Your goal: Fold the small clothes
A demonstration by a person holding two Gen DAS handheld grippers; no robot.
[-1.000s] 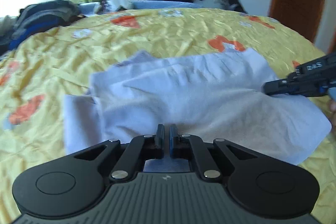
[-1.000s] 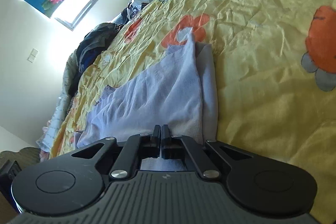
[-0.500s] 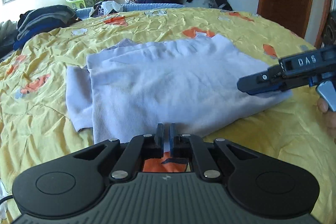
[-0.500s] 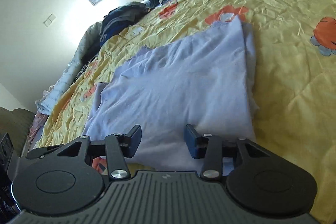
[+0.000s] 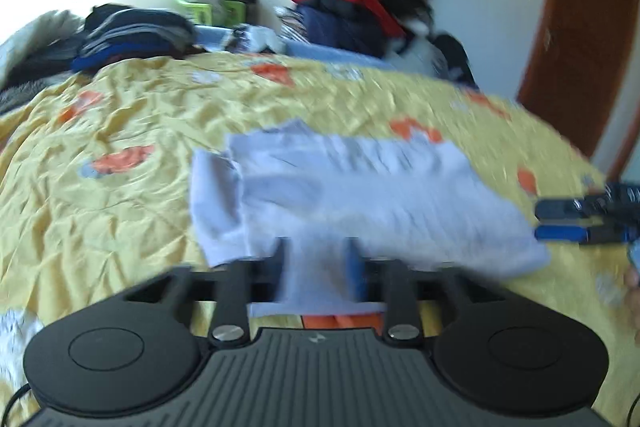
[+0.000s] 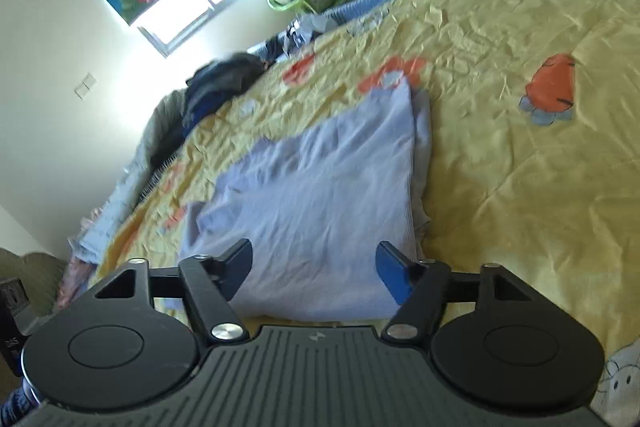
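Observation:
A pale lavender garment (image 5: 360,195) lies folded on the yellow bedspread (image 5: 120,219); it also shows in the right wrist view (image 6: 320,195). My left gripper (image 5: 318,267) is open over the garment's near edge, with cloth lying between the fingers. My right gripper (image 6: 314,267) is open wide at the garment's near edge and holds nothing. The right gripper also shows at the right edge of the left wrist view (image 5: 560,221), just off the garment's right corner.
The bedspread (image 6: 520,155) has orange and grey prints. Piles of dark and red clothes (image 5: 352,11) stand beyond the bed's far side, more dark clothes (image 5: 128,35) at the far left. A brown door (image 5: 580,35) is at the right.
Both grippers have opened and let go of the garment, the right one first. The garment now lies folded flat on the bed. Both grippers have drawn back a little.

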